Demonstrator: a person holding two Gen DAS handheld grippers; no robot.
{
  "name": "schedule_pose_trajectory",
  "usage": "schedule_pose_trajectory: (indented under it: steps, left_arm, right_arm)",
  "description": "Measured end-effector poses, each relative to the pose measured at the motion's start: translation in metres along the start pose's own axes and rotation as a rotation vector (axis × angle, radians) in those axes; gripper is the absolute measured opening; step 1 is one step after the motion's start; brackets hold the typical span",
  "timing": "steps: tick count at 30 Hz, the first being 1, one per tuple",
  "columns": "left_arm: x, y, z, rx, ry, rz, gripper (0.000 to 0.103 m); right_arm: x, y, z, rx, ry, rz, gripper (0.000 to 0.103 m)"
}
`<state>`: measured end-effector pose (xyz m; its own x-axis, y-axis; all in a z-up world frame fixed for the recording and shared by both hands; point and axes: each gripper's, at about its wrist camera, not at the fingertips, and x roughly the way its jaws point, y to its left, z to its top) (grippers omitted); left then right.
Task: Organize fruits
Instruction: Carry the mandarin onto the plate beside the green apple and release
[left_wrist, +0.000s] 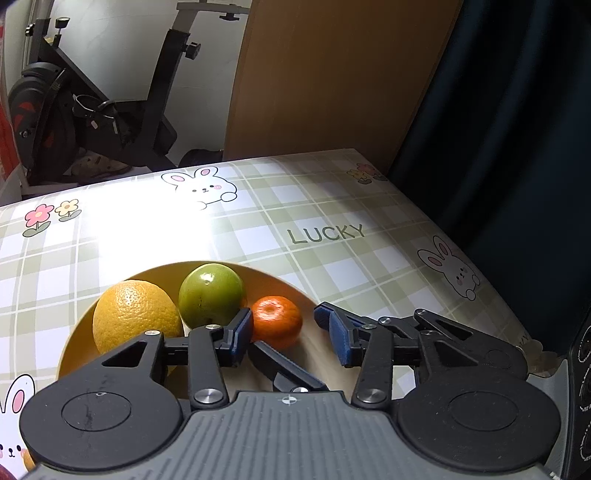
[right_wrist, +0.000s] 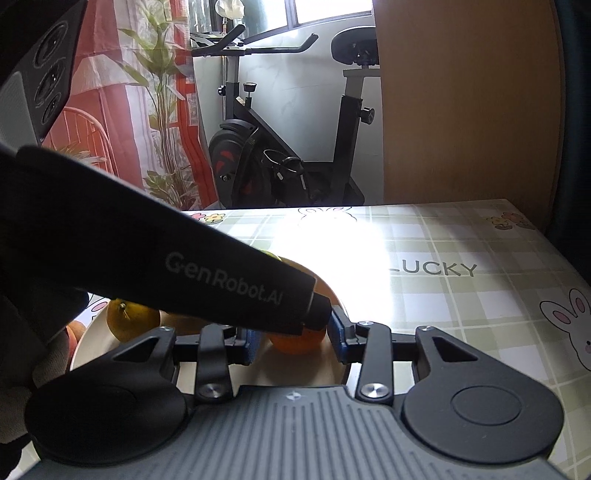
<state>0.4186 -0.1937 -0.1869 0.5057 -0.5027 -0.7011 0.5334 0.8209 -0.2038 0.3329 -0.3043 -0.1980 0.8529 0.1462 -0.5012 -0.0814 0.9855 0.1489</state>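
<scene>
Three fruits sat in the yellow bowl (left_wrist: 74, 332): orange (left_wrist: 135, 317) at 9 o'clock, green apple (left_wrist: 210, 293) at 12, mandarin (left_wrist: 277, 321) at 3. Left hand-held gripper (left_wrist: 284, 328) gaped empty around the mandarin; right hand-held gripper (right_wrist: 295, 341) likewise straddled it, unclamped. Both closing together could collide or squirt the mandarin out onto the surface (left_wrist: 332, 206).

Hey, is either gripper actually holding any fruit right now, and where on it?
Nothing is held. The left gripper and the right gripper both stand open around the small orange mandarin in the bowl.

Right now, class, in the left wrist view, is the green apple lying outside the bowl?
No, the green apple sits inside the yellow bowl, between the large orange and the small mandarin.
</scene>
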Motion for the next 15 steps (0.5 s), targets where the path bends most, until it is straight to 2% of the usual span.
schedule_pose_trajectory:
  steps: [3, 8, 12, 15]
  left_arm:
    - [-0.007, -0.004, -0.003, 0.022, -0.013, 0.001, 0.049]
    - [-0.025, 0.001, -0.009, 0.0, -0.048, 0.031, 0.049]
    - [-0.044, 0.008, -0.015, -0.026, -0.073, 0.062, 0.049]
    - [-0.061, 0.01, -0.02, -0.012, -0.092, 0.097, 0.051]
  right_arm:
    - [-0.006, 0.0, -0.003, 0.008, -0.034, 0.018, 0.052]
    - [-0.009, 0.0, -0.005, 0.011, -0.048, 0.033, 0.052]
    - [-0.016, 0.009, -0.007, -0.041, -0.073, 0.027, 0.053]
    - [-0.017, 0.016, -0.008, -0.064, -0.041, 0.043, 0.053]
